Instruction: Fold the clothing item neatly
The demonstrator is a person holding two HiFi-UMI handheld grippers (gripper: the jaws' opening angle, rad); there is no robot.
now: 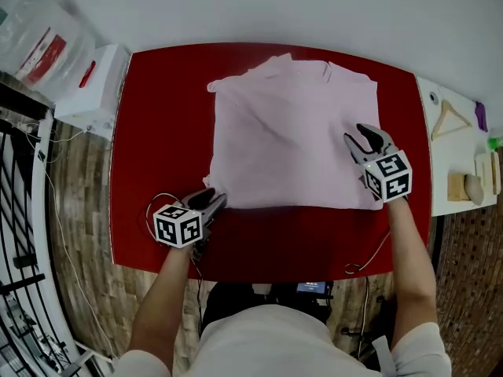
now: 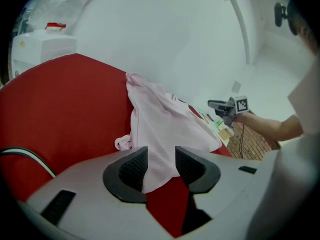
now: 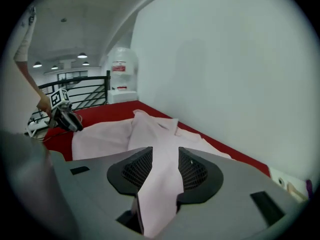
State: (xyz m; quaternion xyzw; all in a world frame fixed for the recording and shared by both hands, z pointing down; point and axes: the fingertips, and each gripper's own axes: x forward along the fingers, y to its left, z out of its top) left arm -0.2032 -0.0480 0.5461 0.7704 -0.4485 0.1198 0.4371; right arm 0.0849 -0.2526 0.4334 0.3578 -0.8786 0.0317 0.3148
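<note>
A pale pink shirt (image 1: 291, 140) lies spread flat on the red table (image 1: 157, 132), collar at the far side. My left gripper (image 1: 218, 199) sits low at the shirt's near left corner. In the left gripper view that corner (image 2: 160, 129) lies between the pads, which stand apart from it; the left gripper (image 2: 161, 151) is open. My right gripper (image 1: 357, 136) hovers over the shirt's right edge. Its pads are apart, and the shirt (image 3: 150, 134) shows through the gap of the right gripper (image 3: 165, 151). Each gripper appears in the other's view: the right gripper (image 2: 220, 106), the left gripper (image 3: 67, 119).
A white box (image 1: 94, 85) and a plastic bag (image 1: 43, 42) stand off the table's far left corner. A white side surface at the right holds a wooden hanger (image 1: 450, 118) and wooden blocks (image 1: 468, 187). A black railing (image 1: 20, 210) runs along the left. A thin cable (image 1: 153, 210) loops by the left gripper.
</note>
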